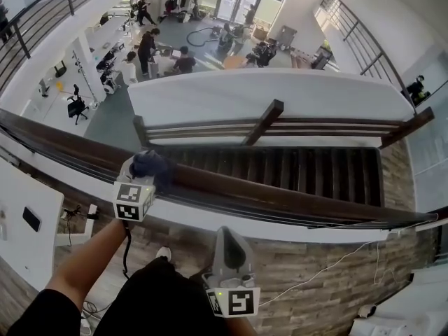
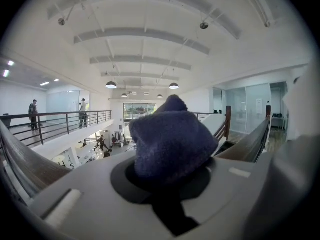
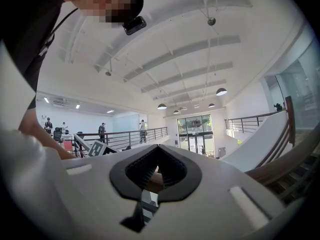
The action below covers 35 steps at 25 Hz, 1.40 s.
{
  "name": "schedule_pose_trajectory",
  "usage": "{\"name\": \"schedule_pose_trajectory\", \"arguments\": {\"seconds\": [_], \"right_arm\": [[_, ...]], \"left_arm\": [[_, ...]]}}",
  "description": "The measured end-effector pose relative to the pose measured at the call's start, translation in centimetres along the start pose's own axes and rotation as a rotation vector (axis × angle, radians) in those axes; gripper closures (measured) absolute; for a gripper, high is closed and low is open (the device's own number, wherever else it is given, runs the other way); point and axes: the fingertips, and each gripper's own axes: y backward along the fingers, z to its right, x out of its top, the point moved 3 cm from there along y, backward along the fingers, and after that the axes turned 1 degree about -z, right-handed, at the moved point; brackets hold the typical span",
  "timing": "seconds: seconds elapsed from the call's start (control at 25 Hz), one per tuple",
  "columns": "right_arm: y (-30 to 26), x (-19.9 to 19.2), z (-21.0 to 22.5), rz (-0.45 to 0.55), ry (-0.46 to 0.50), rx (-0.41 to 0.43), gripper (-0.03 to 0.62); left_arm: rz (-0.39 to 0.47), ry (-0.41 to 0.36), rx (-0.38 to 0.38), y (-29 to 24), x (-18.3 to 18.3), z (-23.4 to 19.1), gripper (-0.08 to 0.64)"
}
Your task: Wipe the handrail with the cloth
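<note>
The left gripper [image 1: 142,175] is clenched on the cloth [image 1: 155,165], which sits on the handrail [image 1: 280,198] toward its left end in the head view. The rail's long axis runs from 10 o'clock to 4 o'clock, so most of its length lies at 4 o'clock from the cloth. The right gripper [image 1: 228,238], jaws together on nothing, hangs short of the rail at 5 o'clock from the left; the stroke looks like the left's job.

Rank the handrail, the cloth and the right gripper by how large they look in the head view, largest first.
1. handrail, spanning the whole frame.
2. right gripper, though nearness to the camera inflates it.
3. cloth, a small dark-blue bunch at the handrail.
</note>
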Motion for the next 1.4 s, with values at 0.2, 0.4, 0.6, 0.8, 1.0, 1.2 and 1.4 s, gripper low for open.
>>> {"name": "schedule_pose_trajectory", "arguments": {"seconds": [0.2, 0.4, 0.6, 0.8, 1.0, 1.2, 1.4], "right_arm": [[0.8, 0.0, 3.7, -0.007, -0.008, -0.011, 0.59], [1.5, 0.3, 7.0, -0.002, -0.008, -0.013, 0.59], [1.9, -0.4, 9.7, -0.008, -0.018, -0.031, 0.59], [2.5, -0.6, 11.9, -0.017, -0.015, -0.048, 0.589], [3.3, -0.7, 13.5, -0.016, -0.044, -0.049, 0.591], [4.0, -0.8, 14.8, -0.022, -0.038, -0.056, 0.591], [4.6, -0.6, 16.4, -0.027, -0.028, -0.06, 0.591]], "left_arm": [[0.003, 0.007, 0.027, -0.4, 0.0, 1.7, 0.509], [0.009, 0.055, 0.059, -0.6, 0.1, 2.7, 0.509], [0.006, 0.073, 0.075, -0.6, 0.2, 3.6, 0.509], [0.001, 0.081, 0.088, -0.8, 0.4, 4.8, 0.509], [-0.003, 0.098, 0.079, -1.3, 0.6, 6.6, 0.509], [0.005, 0.092, 0.081, -1.6, 0.7, 8.3, 0.509], [0.003, 0.095, 0.069, -2.3, 1.0, 10.4, 0.509]]}}
